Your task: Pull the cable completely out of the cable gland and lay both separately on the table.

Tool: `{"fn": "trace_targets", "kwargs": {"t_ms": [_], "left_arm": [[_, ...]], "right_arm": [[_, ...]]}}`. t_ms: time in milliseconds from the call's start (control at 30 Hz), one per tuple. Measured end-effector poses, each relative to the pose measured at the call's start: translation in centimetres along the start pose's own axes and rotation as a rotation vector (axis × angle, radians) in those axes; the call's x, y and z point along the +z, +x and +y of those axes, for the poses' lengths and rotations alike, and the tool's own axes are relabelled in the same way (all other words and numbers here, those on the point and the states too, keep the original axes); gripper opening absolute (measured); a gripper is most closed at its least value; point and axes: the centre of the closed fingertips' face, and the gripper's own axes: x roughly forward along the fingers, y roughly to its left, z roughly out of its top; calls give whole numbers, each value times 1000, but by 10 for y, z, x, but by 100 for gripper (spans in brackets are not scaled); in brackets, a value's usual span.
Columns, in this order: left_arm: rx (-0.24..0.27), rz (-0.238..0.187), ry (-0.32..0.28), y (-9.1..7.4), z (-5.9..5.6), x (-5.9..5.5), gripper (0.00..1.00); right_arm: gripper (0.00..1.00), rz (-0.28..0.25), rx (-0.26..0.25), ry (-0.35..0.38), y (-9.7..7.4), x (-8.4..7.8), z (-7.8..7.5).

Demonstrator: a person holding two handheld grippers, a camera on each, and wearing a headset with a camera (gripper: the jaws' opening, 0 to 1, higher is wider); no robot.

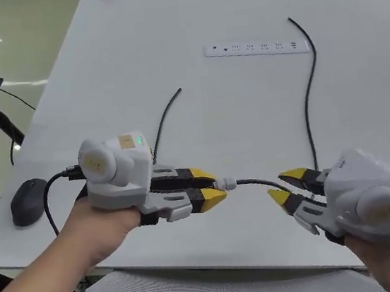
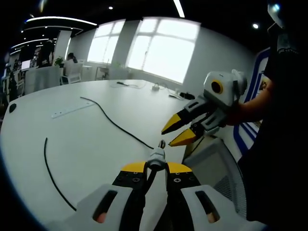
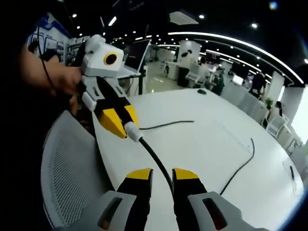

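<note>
The left gripper (image 1: 216, 186) is pressed shut on the white cable gland (image 1: 226, 183), which is held above the near edge of the table (image 1: 248, 118). The right gripper (image 1: 287, 185) is spread, and the black cable (image 1: 255, 181) is passed between its jaws without being pinched. The cable is seen still seated in the gland, so the pull is judged not yet made. Extraction and laying both parts down separately are left.
</note>
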Motion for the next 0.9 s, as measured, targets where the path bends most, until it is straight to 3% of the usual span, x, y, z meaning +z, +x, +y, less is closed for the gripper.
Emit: {"fn": "trace_targets", "kwargs": {"t_ms": [67,233,700,900], "left_arm": [[-3,5,3,1,0,0,15],[-7,19,19,2,-1,0,15],[2,32,29,3,2,-2,15],[0,32,33,3,1,-2,15]], "right_arm": [[12,11,12,-83,7,5,7],[11,16,27,-152,17,12,13],[4,22,36,-244,24,14,17],[2,16,32,-233,24,16,16]]}}
